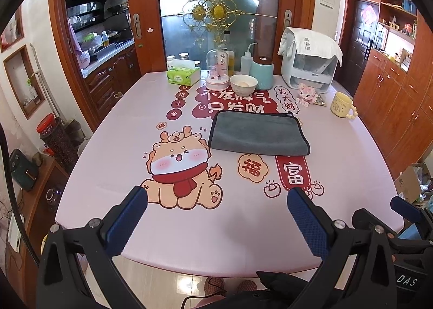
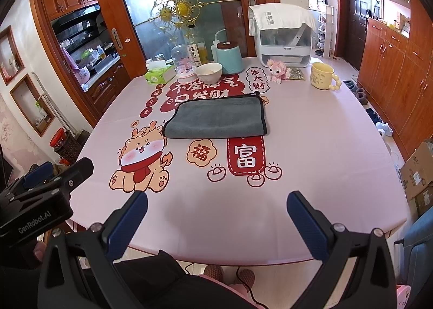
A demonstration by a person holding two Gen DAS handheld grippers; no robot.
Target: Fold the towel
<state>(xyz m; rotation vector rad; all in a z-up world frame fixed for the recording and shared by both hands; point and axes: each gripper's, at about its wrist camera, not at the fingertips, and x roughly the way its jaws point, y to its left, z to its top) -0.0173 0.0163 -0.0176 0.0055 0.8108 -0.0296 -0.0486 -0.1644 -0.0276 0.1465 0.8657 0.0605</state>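
Grey towel (image 1: 258,131) is lying folded on the table (image 1: 113,163); left gripper (image 1: 216,195) and right gripper (image 2: 216,198) are both hovering wide apart (gripping nothing).

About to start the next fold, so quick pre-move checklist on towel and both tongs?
1. Grey towel flat on pink table, nothing on it: ok.
2. Already folded at least once: doubled edge on its right side, ok.
3. Left tongs open, empty: ok.
4. Right tongs open, empty: ok.
5. Both tongs at near table edge, apart from towel: ok.
6. Yellow mug and white bowl clear of towel: ok.
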